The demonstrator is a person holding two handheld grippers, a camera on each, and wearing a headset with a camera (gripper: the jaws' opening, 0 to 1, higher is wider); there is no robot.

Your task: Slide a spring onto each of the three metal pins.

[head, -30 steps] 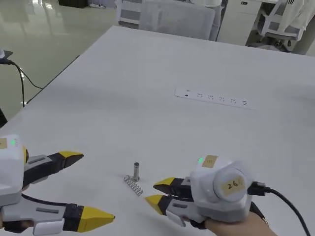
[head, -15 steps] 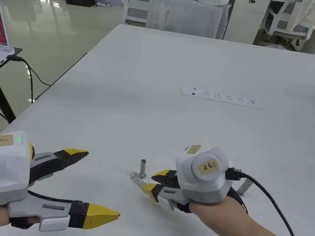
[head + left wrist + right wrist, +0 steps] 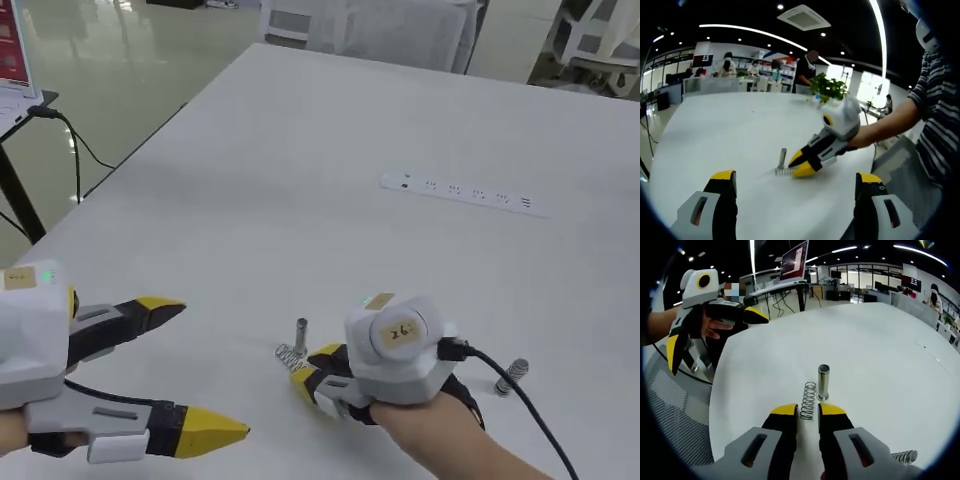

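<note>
A short metal pin (image 3: 301, 332) stands upright on the white table (image 3: 330, 150). A small spring (image 3: 288, 353) lies flat beside its base. My right gripper (image 3: 311, 368) points at them from the right, jaws only narrowly apart. In the right gripper view, the spring's (image 3: 808, 397) near end lies in the gap between the yellow fingertips (image 3: 785, 410), unclamped, with the pin (image 3: 823, 381) just beyond. My left gripper (image 3: 195, 368) hovers wide open at the lower left, holding nothing. From the left gripper view the pin (image 3: 783, 156) and spring (image 3: 783, 171) lie ahead, the right gripper (image 3: 802, 162) at them.
A second spring (image 3: 511, 376) lies on the table right of my right hand, next to the gripper's black cable (image 3: 520, 400). A white power strip (image 3: 463, 194) lies farther back. The table's left edge (image 3: 120, 165) drops to the floor.
My right gripper has moved left and forward, so its tips now reach the spring by the pin. The left gripper has hardly moved. The head camera has shifted.
</note>
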